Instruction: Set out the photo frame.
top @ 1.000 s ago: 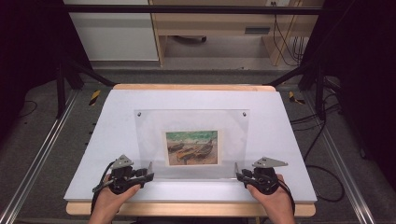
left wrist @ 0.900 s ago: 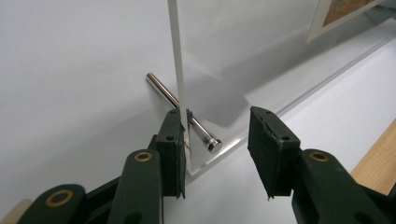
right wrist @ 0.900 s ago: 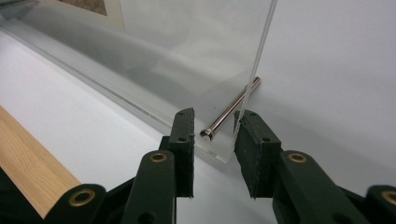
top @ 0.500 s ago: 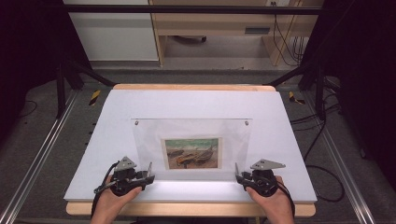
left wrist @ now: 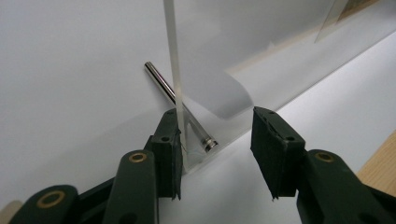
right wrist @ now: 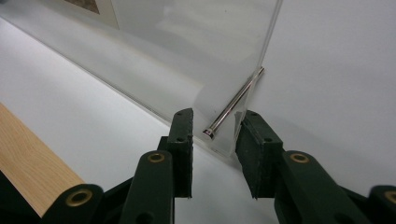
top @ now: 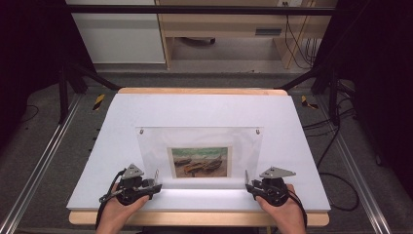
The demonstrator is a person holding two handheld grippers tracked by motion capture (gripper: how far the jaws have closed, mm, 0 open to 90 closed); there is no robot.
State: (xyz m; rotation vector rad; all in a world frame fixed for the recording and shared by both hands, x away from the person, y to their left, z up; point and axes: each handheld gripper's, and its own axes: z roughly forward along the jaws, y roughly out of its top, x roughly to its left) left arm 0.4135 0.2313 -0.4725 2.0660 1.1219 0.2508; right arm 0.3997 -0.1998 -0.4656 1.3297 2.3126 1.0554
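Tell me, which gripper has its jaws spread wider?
The left gripper: one jaw touches the clear frame and the other stands well away. The right gripper has both jaws close around its corner.

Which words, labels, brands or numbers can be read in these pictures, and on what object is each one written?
None can be read in any view.
The acrylic photo frame holds a painted beach scene with boats, without visible lettering.
Left hand-held gripper and right hand-held gripper: no markings legible.

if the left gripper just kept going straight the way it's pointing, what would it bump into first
Most likely the clear picture frame. The left gripper has the frame's corner between its open jaws, one jaw against the pane, so the frame's edge and its metal leg lie straight ahead.
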